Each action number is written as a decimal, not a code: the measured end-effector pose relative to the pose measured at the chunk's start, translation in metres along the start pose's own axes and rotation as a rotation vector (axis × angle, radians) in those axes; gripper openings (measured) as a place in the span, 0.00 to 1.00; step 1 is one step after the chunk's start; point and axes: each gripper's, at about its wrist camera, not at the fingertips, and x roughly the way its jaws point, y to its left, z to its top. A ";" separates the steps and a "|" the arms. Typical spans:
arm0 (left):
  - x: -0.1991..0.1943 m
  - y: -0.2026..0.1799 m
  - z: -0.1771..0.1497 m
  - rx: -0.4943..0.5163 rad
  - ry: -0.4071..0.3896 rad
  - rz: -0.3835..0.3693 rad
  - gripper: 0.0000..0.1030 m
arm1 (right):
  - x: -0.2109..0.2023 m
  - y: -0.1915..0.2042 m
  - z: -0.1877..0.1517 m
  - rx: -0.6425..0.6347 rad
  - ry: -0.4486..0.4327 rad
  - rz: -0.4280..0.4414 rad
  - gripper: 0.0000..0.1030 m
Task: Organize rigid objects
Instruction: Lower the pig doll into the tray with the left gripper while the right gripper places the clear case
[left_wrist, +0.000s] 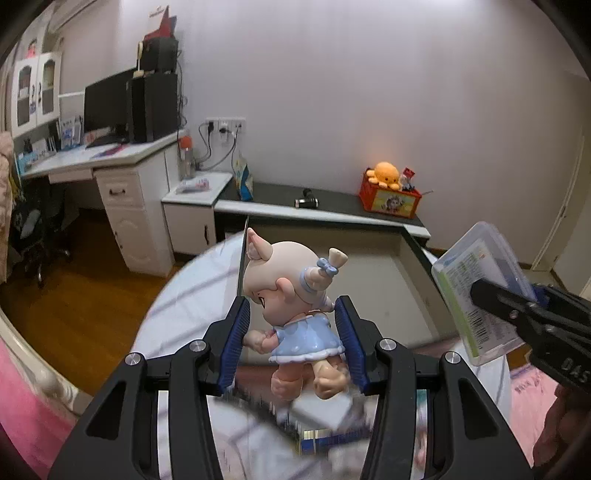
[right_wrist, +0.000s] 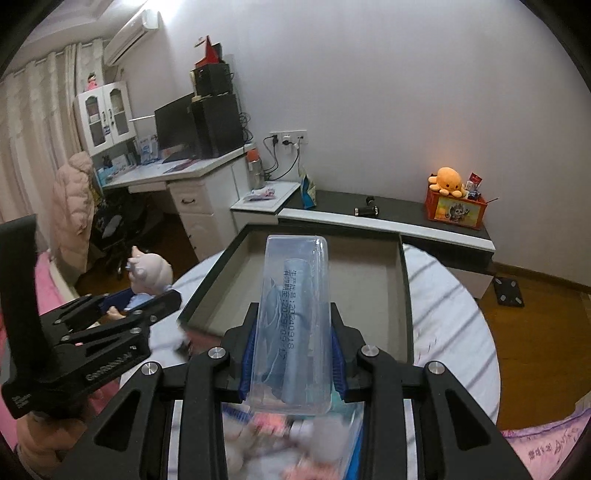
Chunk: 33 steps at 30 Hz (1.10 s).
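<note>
Left gripper: closed on a doll figurine in a blue dress, pads bearing on its face side and back, the figure held upright and clear of any surface. Right gripper: closed on a clear plastic case, clamped across its narrow sides near the lower end, most of its length projecting forward past the fingertips. Both items are carried in the air above the near edge of a grey open tray, which rests on a white striped round surface; whether that is a small table or a cushion cannot be told. The tray shows nothing inside it.

Risks noted, as judgement:
- The figurine is rounded and glossy with a large head; contact is small, so it may pivot or slip if swung quickly, and may topple when released standing
- The case is held near one end; its thin walls may flex or it may tilt downward in the grip
- The two grippers sit near each other; lowering both into the tray at once invites a collision
- The clutter below both grippers is blurred and unidentified
</note>
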 end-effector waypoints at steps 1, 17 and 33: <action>0.007 -0.002 0.007 0.008 0.000 0.004 0.47 | 0.009 -0.005 0.007 0.006 0.007 -0.005 0.32; 0.153 -0.019 0.040 0.026 0.191 0.036 0.47 | 0.150 -0.059 0.036 0.070 0.213 -0.051 0.32; 0.159 -0.016 0.037 0.054 0.255 0.109 0.95 | 0.178 -0.068 0.024 0.083 0.343 -0.132 0.73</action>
